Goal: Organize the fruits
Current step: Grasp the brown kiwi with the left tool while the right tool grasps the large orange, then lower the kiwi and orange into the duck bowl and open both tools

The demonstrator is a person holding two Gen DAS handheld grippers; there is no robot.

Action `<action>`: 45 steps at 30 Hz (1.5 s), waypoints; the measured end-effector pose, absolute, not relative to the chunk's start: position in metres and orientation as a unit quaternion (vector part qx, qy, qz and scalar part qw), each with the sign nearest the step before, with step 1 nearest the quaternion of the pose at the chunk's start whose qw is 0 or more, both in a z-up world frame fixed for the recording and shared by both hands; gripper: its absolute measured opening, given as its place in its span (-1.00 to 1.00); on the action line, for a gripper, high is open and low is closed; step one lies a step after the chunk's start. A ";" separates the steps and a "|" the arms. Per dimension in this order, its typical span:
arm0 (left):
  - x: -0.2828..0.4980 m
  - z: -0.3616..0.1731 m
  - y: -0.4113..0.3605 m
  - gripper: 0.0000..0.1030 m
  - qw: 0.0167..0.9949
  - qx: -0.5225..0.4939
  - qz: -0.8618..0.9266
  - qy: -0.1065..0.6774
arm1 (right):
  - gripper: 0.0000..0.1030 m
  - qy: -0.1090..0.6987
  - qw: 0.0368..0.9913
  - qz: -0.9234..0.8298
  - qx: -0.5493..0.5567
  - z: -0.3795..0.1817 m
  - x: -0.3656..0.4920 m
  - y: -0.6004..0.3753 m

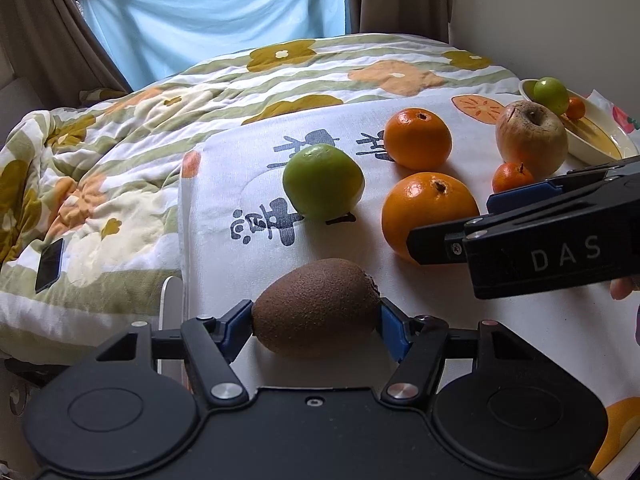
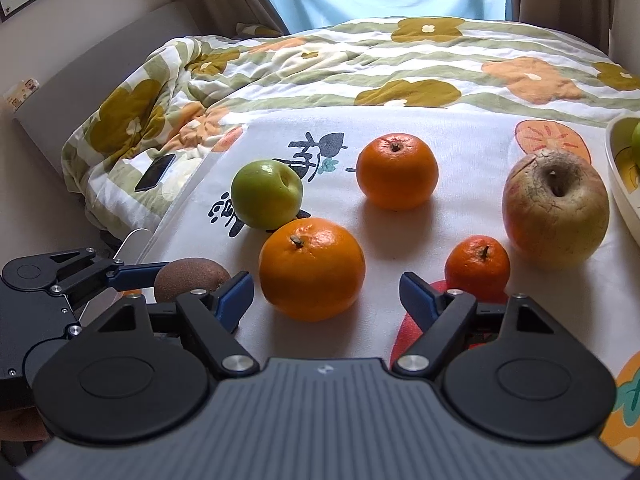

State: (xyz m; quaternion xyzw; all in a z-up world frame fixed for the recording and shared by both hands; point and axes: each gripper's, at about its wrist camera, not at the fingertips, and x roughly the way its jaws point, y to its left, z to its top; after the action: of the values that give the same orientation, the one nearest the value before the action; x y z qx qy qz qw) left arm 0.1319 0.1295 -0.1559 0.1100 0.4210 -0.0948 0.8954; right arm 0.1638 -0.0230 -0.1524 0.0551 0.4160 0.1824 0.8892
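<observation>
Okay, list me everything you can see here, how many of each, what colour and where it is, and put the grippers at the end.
kiwi: one, brown, near edge of cloth, between left gripper's pads
large oranges: two, orange, one near, one farther back
small mandarin: one, orange, beside the big apple
green apple: one, green, left of the oranges
big apple: one, wrinkled red-yellow, next to the bowl
bowl: one, white, far right, holding a green fruit and a small orange one
cloth: one, white, printed, under the fruit
quilt: one, floral, behind
phone: one, dark, on quilt
curtain: blue, at back
left gripper: black, shut on kiwi
right gripper: black, open, behind near orange
</observation>
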 end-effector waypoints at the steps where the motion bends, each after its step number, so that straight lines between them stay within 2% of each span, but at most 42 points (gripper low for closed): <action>1: 0.131 -0.156 0.130 0.35 0.895 0.109 -0.093 0.422 | 0.77 0.417 0.888 0.185 0.055 -0.153 0.165 -0.022; 7: 0.127 -0.155 0.134 0.35 0.896 0.101 -0.077 0.425 | 0.74 0.418 0.886 0.196 0.052 -0.155 0.170 -0.016; 9: 0.125 -0.155 0.135 0.35 0.896 0.098 -0.071 0.426 | 0.65 0.420 0.884 0.200 0.049 -0.156 0.171 -0.015; 10: 0.125 -0.154 0.136 0.35 0.896 0.096 -0.069 0.427 | 0.53 0.422 0.883 0.202 0.047 -0.157 0.171 -0.014; 13: 0.122 -0.153 0.137 0.35 0.897 0.092 -0.063 0.428 | 0.48 0.422 0.882 0.204 0.042 -0.157 0.171 -0.014; 29: 0.101 -0.104 0.113 0.34 0.914 0.072 -0.034 0.399 | 0.46 0.393 0.895 0.209 0.039 -0.118 0.154 -0.054; 45: 0.092 -0.048 -0.004 0.34 0.924 0.065 -0.066 0.372 | 0.46 0.374 0.912 0.158 0.055 -0.066 0.128 -0.198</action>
State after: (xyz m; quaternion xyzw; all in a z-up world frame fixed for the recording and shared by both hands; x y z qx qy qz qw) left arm 0.0921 -0.0040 -0.0478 0.0646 0.3715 -0.0661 0.9238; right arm 0.1282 -0.1981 -0.0656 0.0555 0.3738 0.1584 0.9122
